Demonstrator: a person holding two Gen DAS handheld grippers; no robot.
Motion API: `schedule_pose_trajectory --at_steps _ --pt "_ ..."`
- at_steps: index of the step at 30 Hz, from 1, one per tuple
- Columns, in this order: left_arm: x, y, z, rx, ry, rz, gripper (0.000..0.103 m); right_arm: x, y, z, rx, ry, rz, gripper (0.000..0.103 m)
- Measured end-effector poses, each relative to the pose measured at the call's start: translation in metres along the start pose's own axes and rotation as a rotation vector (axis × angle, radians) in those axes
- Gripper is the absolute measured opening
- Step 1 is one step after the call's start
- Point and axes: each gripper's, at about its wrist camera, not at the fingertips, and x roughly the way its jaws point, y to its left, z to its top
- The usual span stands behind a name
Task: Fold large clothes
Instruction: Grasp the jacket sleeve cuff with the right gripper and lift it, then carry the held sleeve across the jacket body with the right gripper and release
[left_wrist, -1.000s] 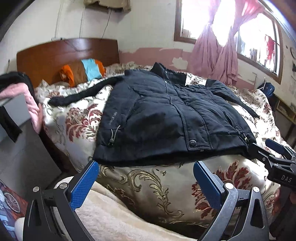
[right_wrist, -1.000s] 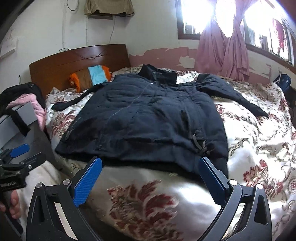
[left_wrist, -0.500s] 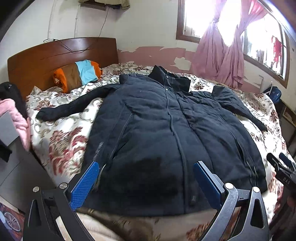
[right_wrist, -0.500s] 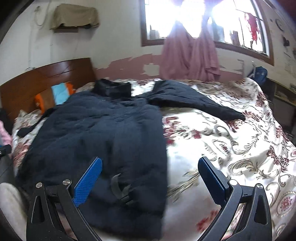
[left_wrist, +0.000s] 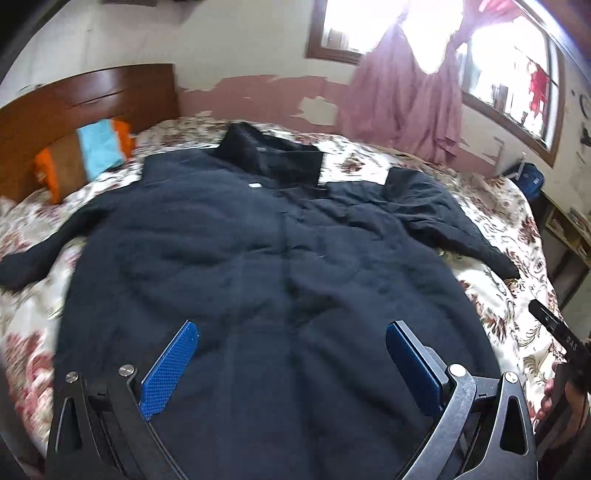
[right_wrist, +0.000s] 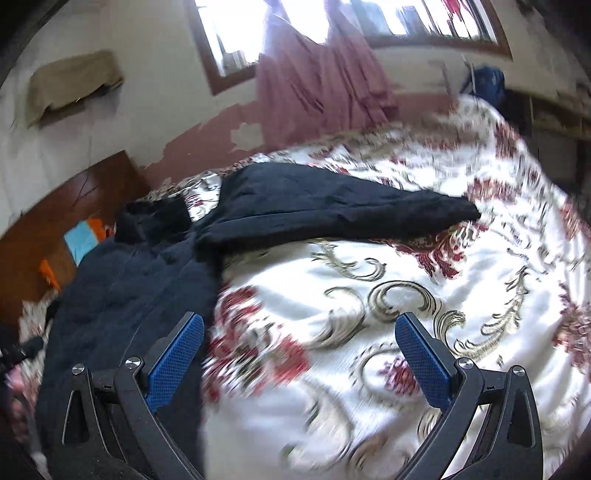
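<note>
A large dark navy jacket (left_wrist: 258, 266) lies spread flat, front up, on the floral bed, collar toward the headboard and both sleeves stretched out. My left gripper (left_wrist: 291, 332) hovers open over the jacket's lower body, nothing between its blue pads. In the right wrist view the jacket's right sleeve (right_wrist: 332, 206) lies across the bedspread ahead, and the jacket body (right_wrist: 122, 295) runs down the left. My right gripper (right_wrist: 299, 332) is open above the bare bedspread beside the jacket's edge. The right gripper's black body (left_wrist: 557, 332) shows at the far right of the left wrist view.
The floral bedspread (right_wrist: 424, 288) covers the whole bed. A wooden headboard (left_wrist: 81, 99) and an orange, brown and blue pillow (left_wrist: 85, 155) sit at the far end. Pink curtains (left_wrist: 402, 99) hang at the window. A shelf unit (left_wrist: 565, 243) stands beyond the bed's right side.
Both grippers have moved up and forward over the bed. The left now looks down on the jacket body; the right has swung rightward toward the outstretched sleeve.
</note>
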Motion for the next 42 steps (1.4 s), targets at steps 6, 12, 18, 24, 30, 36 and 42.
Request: schedule_pose_trajectory --at_steps 6,12,18,24,30,36,42 --pt "0.051 -0.058 0.025 0.123 0.022 -0.080 0.103 0.047 -0.050 0.026 0.190 0.043 0.024 0.102" --pt "0.112 -0.095 0.061 0.104 0.038 -0.119 0.103 0.093 -0.096 0.046 0.405 0.010 0.009 0.099" --pt "0.152 -0.112 0.058 0.092 0.051 -0.087 0.103 0.115 -0.117 0.056 0.433 0.071 -0.103 0.079" --pt "0.182 -0.108 0.053 0.022 0.085 -0.174 0.103 0.146 -0.139 0.078 0.520 0.056 -0.025 0.079" --pt "0.211 -0.086 0.039 -0.088 0.164 -0.291 0.103 0.191 -0.160 0.072 0.788 0.116 0.038 0.041" --pt "0.218 -0.085 0.032 -0.093 0.176 -0.310 0.103 0.191 -0.132 0.105 0.714 0.085 -0.032 0.006" --pt "0.215 -0.072 0.032 -0.155 0.166 -0.376 0.103 0.133 -0.064 0.169 0.478 -0.070 -0.088 0.005"
